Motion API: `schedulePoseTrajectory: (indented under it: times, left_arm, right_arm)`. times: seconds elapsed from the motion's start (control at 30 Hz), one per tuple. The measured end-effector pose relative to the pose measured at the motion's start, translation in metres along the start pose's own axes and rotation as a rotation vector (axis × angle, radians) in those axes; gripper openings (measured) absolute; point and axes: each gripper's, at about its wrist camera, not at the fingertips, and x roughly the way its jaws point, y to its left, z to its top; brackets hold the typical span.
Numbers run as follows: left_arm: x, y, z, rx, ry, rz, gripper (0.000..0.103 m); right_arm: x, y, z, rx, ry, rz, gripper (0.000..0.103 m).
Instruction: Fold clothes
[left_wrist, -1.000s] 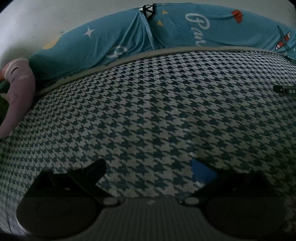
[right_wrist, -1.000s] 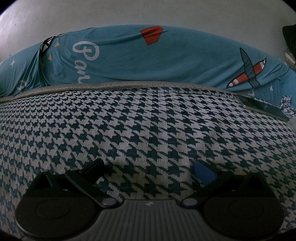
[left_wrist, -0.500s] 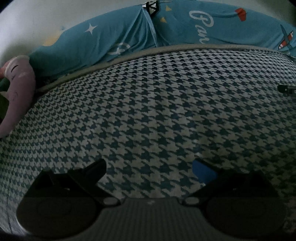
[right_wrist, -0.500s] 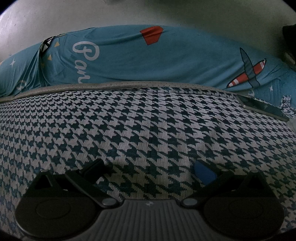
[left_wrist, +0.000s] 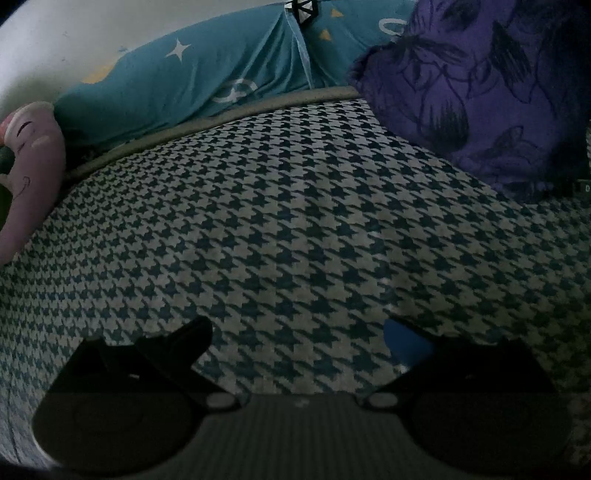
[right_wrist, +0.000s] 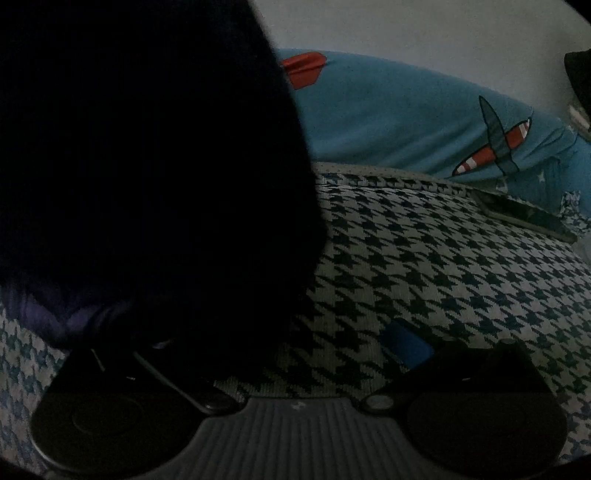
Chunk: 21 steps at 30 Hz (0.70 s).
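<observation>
While both grippers gape, only the left view shows the purple garment's (left_wrist: 480, 85) print.

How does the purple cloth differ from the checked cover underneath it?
The purple cloth carries dark sketchy drawings; the checked cover repeats a regular blue-and-white houndstooth. The purple cloth sits bunched at one side, and in the right wrist view it blocks much of the picture, while the checked cover lies spread flat across both views. Both are fabric.
</observation>
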Motion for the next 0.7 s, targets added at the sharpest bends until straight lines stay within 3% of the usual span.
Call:
schedulePoseTrajectory:
  times: [0.37,0.7]
  left_arm:
    - [-0.0035,-0.0011,-0.0004,0.014,-0.036,0.03,0.103]
    - [-0.0019,0.0007,-0.009,0.047,-0.01,-0.023,0.103]
  right_arm:
    - [-0.0043,-0.0002,0.0037,0.001,0.0,0.0,0.103]
    - [-0.0041,-0.0004,0.0036,0.001,0.0,0.001,0.103]
